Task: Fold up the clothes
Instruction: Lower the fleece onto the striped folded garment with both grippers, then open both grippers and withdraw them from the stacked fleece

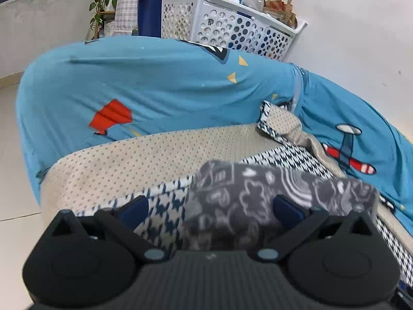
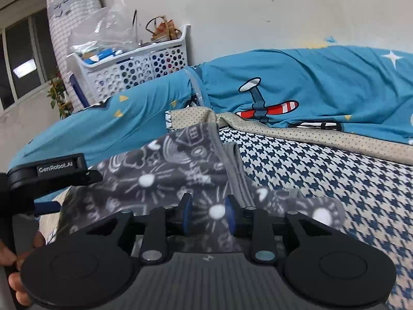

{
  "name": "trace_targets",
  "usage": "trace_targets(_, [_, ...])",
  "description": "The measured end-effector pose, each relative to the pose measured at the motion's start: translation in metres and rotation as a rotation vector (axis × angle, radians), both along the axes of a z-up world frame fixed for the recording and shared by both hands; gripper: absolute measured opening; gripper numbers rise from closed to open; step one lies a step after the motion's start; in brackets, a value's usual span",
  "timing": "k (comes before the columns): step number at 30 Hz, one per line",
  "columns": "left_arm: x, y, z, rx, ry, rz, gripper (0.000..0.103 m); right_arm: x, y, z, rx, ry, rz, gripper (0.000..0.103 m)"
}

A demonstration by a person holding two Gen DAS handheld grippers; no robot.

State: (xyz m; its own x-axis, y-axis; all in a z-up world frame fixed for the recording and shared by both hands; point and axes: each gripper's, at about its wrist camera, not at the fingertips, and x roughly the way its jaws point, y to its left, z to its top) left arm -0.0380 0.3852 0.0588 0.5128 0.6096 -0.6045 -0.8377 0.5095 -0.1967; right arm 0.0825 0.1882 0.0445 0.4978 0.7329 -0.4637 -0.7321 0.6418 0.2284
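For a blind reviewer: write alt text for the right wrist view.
The right gripper hangs with jaws partly open over a grey patterned garment lying on a houndstooth blanket. Behind are a blue airplane-print sheet and a white laundry basket.

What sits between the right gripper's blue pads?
Right wrist view: the grey doodle-print fleece garment fills the gap between the right gripper pads, which don't visibly press it.

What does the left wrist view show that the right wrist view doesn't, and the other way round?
Only the left wrist view: the red paper-plane print and the left gripper, fingers wide open.

Only the right wrist view: a white star print, a window and the right gripper, fingers narrowly apart.

Both: the grey doodle-print fleece garment, houndstooth blanket, blue bedsheet and white perforated plastic basket.
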Motion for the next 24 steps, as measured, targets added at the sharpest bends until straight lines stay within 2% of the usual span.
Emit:
trace_targets(3, [-0.009, -0.013, 0.005, 0.001, 0.030, -0.018, 0.103, -0.015, -0.007, 0.006, -0.035, -0.009, 0.019, 0.039])
trace_targets(8, [-0.024, -0.034, 0.011, -0.034, 0.102, -0.058, 0.103, -0.040, -0.020, 0.015, -0.062, -0.008, 0.037, 0.044])
trace_targets(11, [-0.031, -0.050, 0.015, 0.000, 0.130, -0.068, 0.103, -0.052, -0.029, 0.021, -0.073, -0.005, 0.038, 0.045])
trace_targets(14, [-0.040, -0.062, 0.017, -0.008, 0.133, -0.064, 0.103, -0.062, -0.038, 0.026, -0.096, -0.004, 0.033, 0.052])
trace_targets(24, [-0.068, -0.108, 0.016, -0.041, 0.152, -0.049, 0.103, -0.091, -0.078, 0.038, -0.157, 0.005, 0.045, 0.057])
